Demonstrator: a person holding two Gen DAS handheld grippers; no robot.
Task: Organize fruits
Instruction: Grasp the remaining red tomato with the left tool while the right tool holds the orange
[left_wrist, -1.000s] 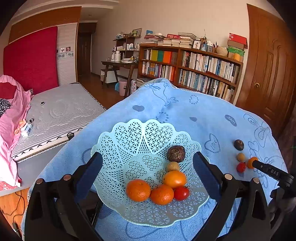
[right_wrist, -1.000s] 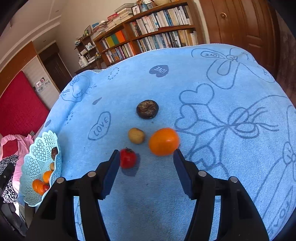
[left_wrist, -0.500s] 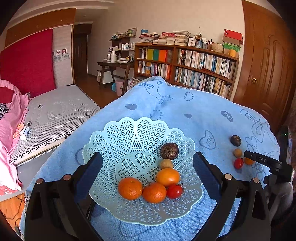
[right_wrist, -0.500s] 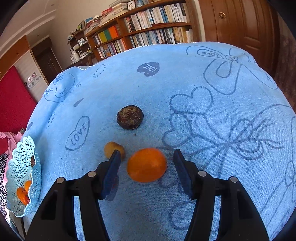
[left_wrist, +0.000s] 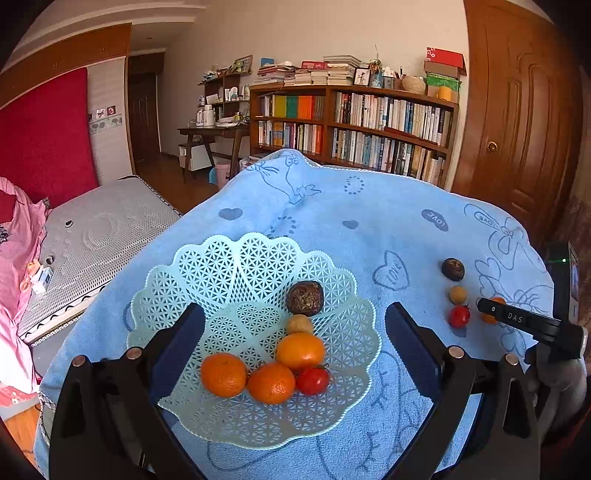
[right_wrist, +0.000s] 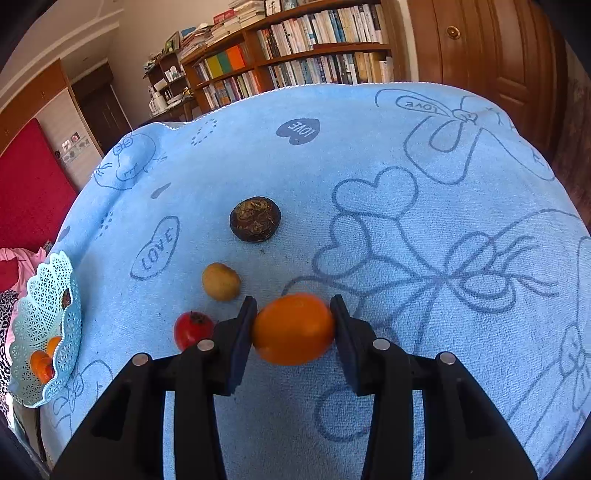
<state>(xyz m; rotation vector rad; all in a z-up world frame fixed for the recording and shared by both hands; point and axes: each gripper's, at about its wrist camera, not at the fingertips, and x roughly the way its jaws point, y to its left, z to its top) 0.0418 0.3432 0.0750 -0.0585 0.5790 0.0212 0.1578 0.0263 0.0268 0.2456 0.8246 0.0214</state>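
Note:
A pale green lattice basket (left_wrist: 229, 266) sits on the blue towel (left_wrist: 369, 206). It holds a dark brown fruit (left_wrist: 304, 298), a small tan fruit (left_wrist: 300, 324), an orange, two mandarins and a tomato (left_wrist: 313, 380). My left gripper (left_wrist: 293, 310) hovers open over the basket with nothing between its fingers. In the right wrist view my right gripper (right_wrist: 293, 308) is shut on an orange (right_wrist: 293, 332), with a pad against each side. Beside it on the towel lie a tomato (right_wrist: 192, 329), a tan fruit (right_wrist: 221, 281) and a dark fruit (right_wrist: 255, 218).
The basket (right_wrist: 46, 328) lies far left of the right gripper. A bed (left_wrist: 103, 229) lies to the left below the towel's edge. A bookshelf (left_wrist: 354, 125) and a wooden door (left_wrist: 517, 122) stand behind. A gloved hand (left_wrist: 561, 380) holds the right gripper.
My right gripper moved forward until the orange sat between its fingers, then closed on it. The left gripper stayed open over the basket, with only a slight shift of view.

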